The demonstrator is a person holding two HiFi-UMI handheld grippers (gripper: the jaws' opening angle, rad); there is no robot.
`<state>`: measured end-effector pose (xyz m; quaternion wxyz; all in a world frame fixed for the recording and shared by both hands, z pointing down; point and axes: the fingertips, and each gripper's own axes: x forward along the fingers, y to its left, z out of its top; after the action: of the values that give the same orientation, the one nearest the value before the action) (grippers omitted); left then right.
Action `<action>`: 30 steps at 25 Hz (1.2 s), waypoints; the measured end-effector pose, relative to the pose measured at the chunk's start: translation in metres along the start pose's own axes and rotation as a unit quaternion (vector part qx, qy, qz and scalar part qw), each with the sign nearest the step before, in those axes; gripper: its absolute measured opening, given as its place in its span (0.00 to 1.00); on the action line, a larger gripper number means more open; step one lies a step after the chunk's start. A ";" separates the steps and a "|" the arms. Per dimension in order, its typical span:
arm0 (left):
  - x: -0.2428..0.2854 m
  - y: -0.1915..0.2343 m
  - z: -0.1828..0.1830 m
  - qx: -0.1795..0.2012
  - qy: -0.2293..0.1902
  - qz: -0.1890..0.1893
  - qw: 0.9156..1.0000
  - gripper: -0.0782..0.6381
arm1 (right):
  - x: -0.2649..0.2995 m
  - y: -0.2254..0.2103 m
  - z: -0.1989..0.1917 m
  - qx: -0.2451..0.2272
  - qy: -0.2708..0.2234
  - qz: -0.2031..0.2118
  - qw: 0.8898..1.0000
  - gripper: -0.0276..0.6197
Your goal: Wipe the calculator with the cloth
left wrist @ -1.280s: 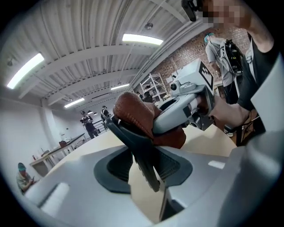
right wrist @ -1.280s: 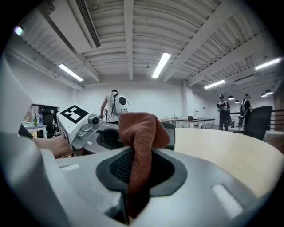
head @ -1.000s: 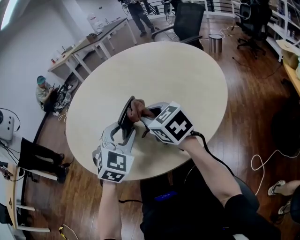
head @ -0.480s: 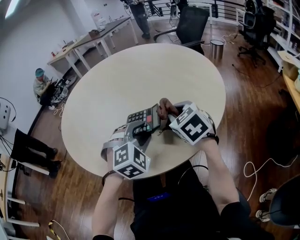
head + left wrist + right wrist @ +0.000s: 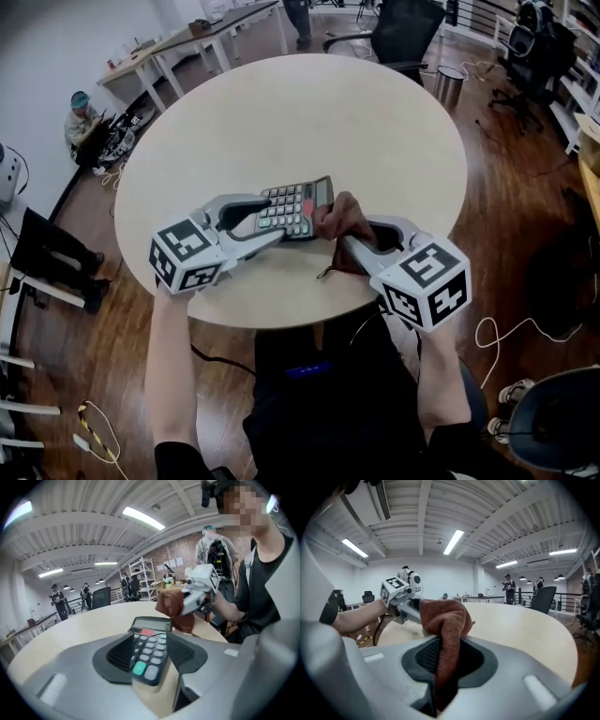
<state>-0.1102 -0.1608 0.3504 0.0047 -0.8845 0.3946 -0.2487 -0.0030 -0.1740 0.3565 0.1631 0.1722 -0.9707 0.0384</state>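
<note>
On a round pale table [image 5: 375, 112] in an open office, the calculator [image 5: 292, 208] lies flat between the left gripper's [image 5: 274, 217] jaws, which have just been opening and stand apart. The right gripper [image 5: 354, 246] clamps a soft rust cloth [image 5: 443, 616] beside it. The light, rigid plastic would likely skid, so its long edges look best to grip.

- left gripper [image 5: 274, 218] and right gripper [image 5: 349, 236] are the same build: light grey moulded shells with rounded jaws
- jaw faces carry black ribbed pads [image 5: 119, 649]
- shell tops have small pale rectangular insets [image 5: 536, 686]
- each gripper carries a white cube with black square markers: left cube [image 5: 187, 255], right cube [image 5: 427, 284]
- person wears a black top [image 5: 309, 422]; the sleeves end above the elbow
- small blue patch [image 5: 307, 369] at the waist
- thin black cable [image 5: 211, 360] loops beside the torso
</note>
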 end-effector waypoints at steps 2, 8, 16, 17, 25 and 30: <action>-0.002 0.028 0.002 -0.023 -0.011 0.005 1.000 0.42 | 0.001 0.016 -0.008 -0.019 0.011 0.017 1.000 0.15; 0.020 0.075 -0.004 -0.077 0.019 -0.048 0.996 0.57 | 0.025 0.031 -0.002 -0.076 0.069 -0.001 0.995 0.15; 0.039 0.106 -0.020 -0.136 0.017 -0.064 0.989 0.56 | 0.059 -0.017 0.010 -0.119 0.111 -0.049 0.985 0.15; 0.038 0.104 -0.017 -0.135 0.012 -0.066 0.989 0.56 | 0.063 -0.023 0.010 -0.117 0.113 -0.052 0.985 0.15; 0.015 0.063 -0.023 -0.103 0.037 -0.089 0.990 0.53 | 0.086 -0.048 0.021 -0.048 0.075 -0.050 0.995 0.15; -0.006 0.069 -0.037 -0.140 0.008 -0.079 0.987 0.46 | 0.058 -0.051 0.028 0.059 0.008 -0.034 0.998 0.15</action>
<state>-0.1778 -0.1975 0.3663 -0.1418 -0.9029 0.3544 -0.1977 -0.0452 -0.2441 0.3504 0.1611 0.2141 -0.9591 0.0916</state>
